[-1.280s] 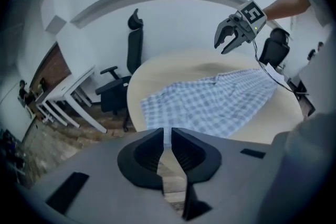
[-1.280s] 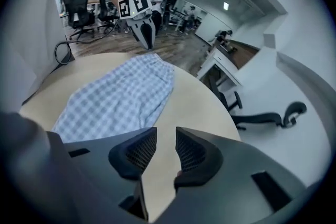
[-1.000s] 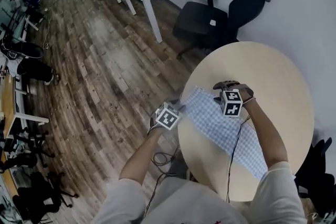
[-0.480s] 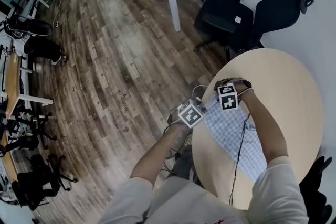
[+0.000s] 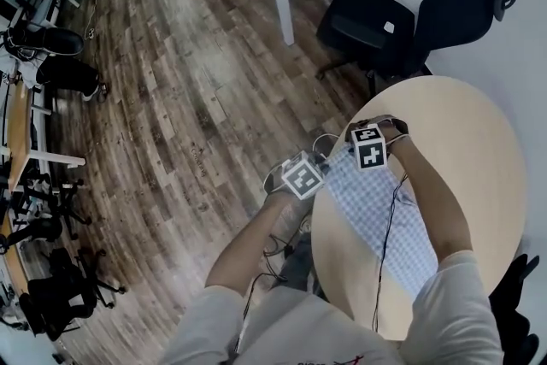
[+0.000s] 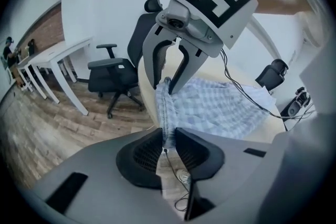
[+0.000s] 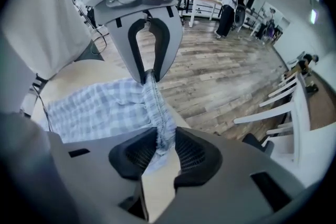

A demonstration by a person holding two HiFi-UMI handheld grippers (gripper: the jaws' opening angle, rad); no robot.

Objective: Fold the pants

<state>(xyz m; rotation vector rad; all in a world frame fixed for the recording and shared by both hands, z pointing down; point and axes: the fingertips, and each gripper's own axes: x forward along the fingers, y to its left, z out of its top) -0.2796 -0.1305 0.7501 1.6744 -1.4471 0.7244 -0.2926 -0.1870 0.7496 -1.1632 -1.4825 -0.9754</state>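
The blue-and-white checked cloth pants [image 5: 376,209] are lying stretched out at full length across the round pale wooden worktop [image 5: 461,141], one end reaching toward my body and the other, a gathered edge that I am taking for the waistband, sitting right at the worktop's far rim. I am gripping that gathered edge at two spots. My left gripper [image 6: 167,141] has just been closing, and its fingers [image 6: 139,157] are now pinching the bunched cloth narrowly between them. My right gripper [image 7: 165,147] has just been closing too, and its fingers [image 7: 131,157] are clamping the same edge a little way along, so the band is running taut from one gripper to the other. As far as I can see, no fold is lying in the cloth yet, so I am judging the task to be only starting: the end is secured, while carrying it over the legs and flattening the result is left. Beyond the rim, wooden plank floor [image 5: 171,98] and a black office chair [image 5: 402,13] are showing.
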